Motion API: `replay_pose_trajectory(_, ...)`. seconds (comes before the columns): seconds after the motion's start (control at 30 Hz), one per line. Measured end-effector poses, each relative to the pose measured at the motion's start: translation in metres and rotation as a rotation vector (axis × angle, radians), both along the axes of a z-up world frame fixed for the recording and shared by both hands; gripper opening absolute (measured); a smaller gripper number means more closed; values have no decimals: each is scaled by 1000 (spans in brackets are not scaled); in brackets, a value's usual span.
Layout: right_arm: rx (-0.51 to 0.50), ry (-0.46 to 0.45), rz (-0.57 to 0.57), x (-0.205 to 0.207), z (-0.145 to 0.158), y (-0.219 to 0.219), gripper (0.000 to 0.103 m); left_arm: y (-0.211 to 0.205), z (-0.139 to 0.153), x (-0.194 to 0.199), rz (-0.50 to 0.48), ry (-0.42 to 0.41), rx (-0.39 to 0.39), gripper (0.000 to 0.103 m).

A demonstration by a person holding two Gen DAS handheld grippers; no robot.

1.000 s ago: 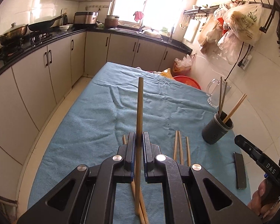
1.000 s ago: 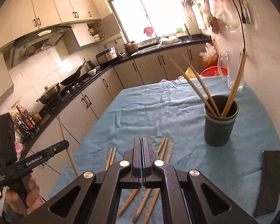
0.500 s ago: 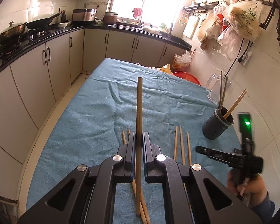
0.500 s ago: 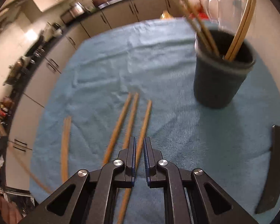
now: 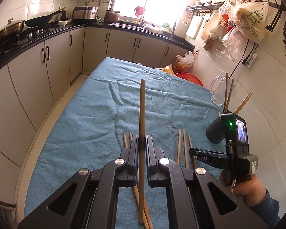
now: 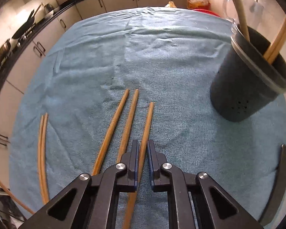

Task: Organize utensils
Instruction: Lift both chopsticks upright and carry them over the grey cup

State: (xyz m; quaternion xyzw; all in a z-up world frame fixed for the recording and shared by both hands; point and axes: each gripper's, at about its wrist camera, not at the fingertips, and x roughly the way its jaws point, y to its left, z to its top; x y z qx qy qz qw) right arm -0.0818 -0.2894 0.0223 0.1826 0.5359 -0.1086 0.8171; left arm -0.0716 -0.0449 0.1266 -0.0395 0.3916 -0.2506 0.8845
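Now right gripper (image 6: pixel 142 152) straddles rightmost chopstick (image 6: pixel 148 122) on blue cloth (image 6: pixel 162 61), jaws nearly together, seemingly pinching it (contact hard to confirm). Lift level, clear neighbours, tip into dark holder (image 6: pixel 246 87). Left gripper (image 5: pixel 142 147) pinches upright chopstick (image 5: pixel 142 105).

Left wrist view: sits behind the left tool (image 5: pixel 142 141), looks down the length of the table (image 5: pixel 82 118) toward the far window, slanting moderately downward.
Right wrist view: sits behind the right tool (image 6: pixel 143 152), tilts steeply down, close above the table (image 6: pixel 162 61).
Shared: both show the blue cloth, the three chopsticks (image 5: pixel 183 145) (image 6: pixel 131 114) lying side by side and the dark holder (image 5: pixel 215 131) (image 6: pixel 246 87).
Cross-sight: the left view catches the right tool (image 5: pixel 192 150) from the side, low at its right edge.
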Motion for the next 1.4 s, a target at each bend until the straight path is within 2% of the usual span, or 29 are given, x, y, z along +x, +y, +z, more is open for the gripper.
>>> replay_pose_trajectory(0.1, 45, -58, -15, -10, 8, -2, 6, 0, 3, -3, -3, -4, -1, 6)
replay_pose_trajectory(0.17, 71, -138, -17, -24, 23, -1, 6, -1, 5, -5, -5, -8, -1, 6)
replay_pose_trajectory(0.4, 47, -384, -7, -82, 77, 5, 7, -2, 20, -16, -10, -35, -22, 6)
replay_pose_trajectory(0.67, 17, -579, -33, -127, 115, 10, 7, -6, 29, -26, -16, -58, -17, 6)
replay_pose_trajectory(1.0, 30, -637, -75, -146, 129, 2, 7, -13, 37, -33, -34, -76, -11, 6)
replay_pose_trajectory(1.4, 48, -694, -160, -178, 142, -36, 7, -36, 49, -40, -82, -89, 1, 6)
